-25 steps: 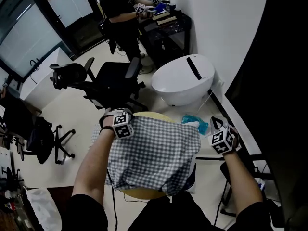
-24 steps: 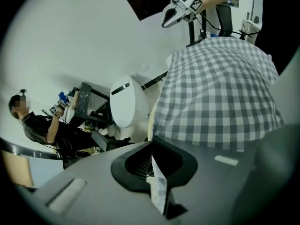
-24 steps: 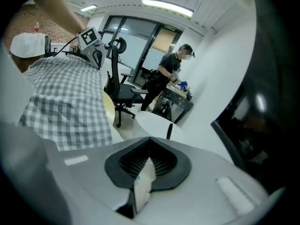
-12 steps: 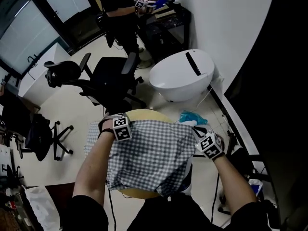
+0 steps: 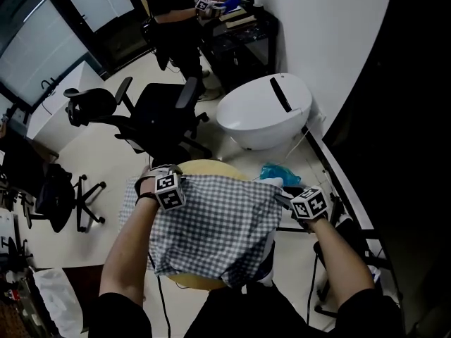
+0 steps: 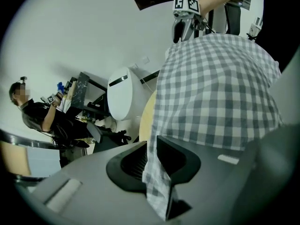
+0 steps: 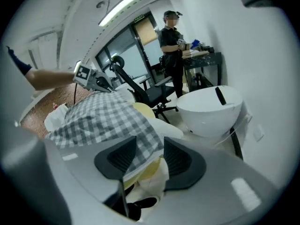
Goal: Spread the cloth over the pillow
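A grey-and-white checked cloth (image 5: pixel 211 224) lies draped over a white pillow (image 7: pixel 166 128) on a round yellowish table (image 5: pixel 204 166). My left gripper (image 5: pixel 163 174) is at the cloth's far left corner. Its jaws are nearly together and opening, with the cloth's edge (image 6: pixel 157 172) still pinched between the pads. My right gripper (image 5: pixel 282 197) is at the far right corner, its jaws opening wide. A cloth corner (image 7: pixel 140 144) lies loosely between them, resting against one pad. Each gripper shows in the other's view: the right gripper (image 6: pixel 180 34) and the left gripper (image 7: pixel 101 83).
A white egg-shaped shell (image 5: pixel 266 111) stands on the floor beyond the table. A black office chair (image 5: pixel 158 115) is to its left, another chair (image 5: pixel 60 196) further left. A teal bag (image 5: pixel 282 172) lies by the table. A person (image 5: pixel 173 13) works at a dark bench.
My right gripper came in from the right to the cloth's far right corner. The left hand drifted slightly left, and the cloth now lies stretched wider across the pillow.
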A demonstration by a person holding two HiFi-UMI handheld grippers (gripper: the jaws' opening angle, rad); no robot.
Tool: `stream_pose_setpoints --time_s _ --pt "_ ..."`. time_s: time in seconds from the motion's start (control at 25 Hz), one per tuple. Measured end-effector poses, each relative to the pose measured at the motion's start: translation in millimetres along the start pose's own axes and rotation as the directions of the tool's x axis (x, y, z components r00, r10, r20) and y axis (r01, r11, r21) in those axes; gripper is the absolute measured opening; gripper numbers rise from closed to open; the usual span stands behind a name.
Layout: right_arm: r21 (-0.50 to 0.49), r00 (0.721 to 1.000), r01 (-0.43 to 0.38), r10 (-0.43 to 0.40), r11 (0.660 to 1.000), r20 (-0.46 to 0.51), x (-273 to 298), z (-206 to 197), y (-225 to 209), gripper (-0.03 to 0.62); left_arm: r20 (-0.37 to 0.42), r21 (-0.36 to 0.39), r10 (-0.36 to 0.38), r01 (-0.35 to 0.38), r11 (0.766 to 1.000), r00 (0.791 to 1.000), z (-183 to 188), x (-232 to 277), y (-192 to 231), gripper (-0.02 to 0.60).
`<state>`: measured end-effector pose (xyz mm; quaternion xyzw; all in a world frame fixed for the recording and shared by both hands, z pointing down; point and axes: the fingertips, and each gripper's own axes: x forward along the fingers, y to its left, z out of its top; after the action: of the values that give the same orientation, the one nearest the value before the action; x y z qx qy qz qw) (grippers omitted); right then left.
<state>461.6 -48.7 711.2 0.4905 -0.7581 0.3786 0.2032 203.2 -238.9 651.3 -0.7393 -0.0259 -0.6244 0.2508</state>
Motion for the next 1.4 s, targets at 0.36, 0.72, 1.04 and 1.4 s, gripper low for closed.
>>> stream_pose_setpoints --time_s 0.36,0.72,1.04,1.4 --pt "0.088 0.994 -0.111 0.109 0.99 0.026 8.4 -3.9 10.8 0.093 0.115 -0.068 0.117 -0.109 0.992 0.986 30.5 -61.5 -2.1 0.084" --pt "-0.045 0.992 0.028 -0.023 0.999 0.124 -27.4 36.9 -4.9 0.011 0.318 -0.05 0.16 -0.152 0.987 0.934 105.6 -126.6 -77.1 0.083" --pt "-0.14 0.98 0.137 -0.113 0.981 0.166 -40.2 89.2 -24.8 0.011 0.332 -0.073 0.175 -0.16 0.984 0.927 119.6 -149.3 -122.2 0.084" --pt "-0.203 0.987 0.15 -0.135 0.968 0.087 -1.7 101.9 -30.5 0.011 0.41 0.113 -0.043 -0.004 0.994 0.911 161.9 -156.9 -240.6 0.084"
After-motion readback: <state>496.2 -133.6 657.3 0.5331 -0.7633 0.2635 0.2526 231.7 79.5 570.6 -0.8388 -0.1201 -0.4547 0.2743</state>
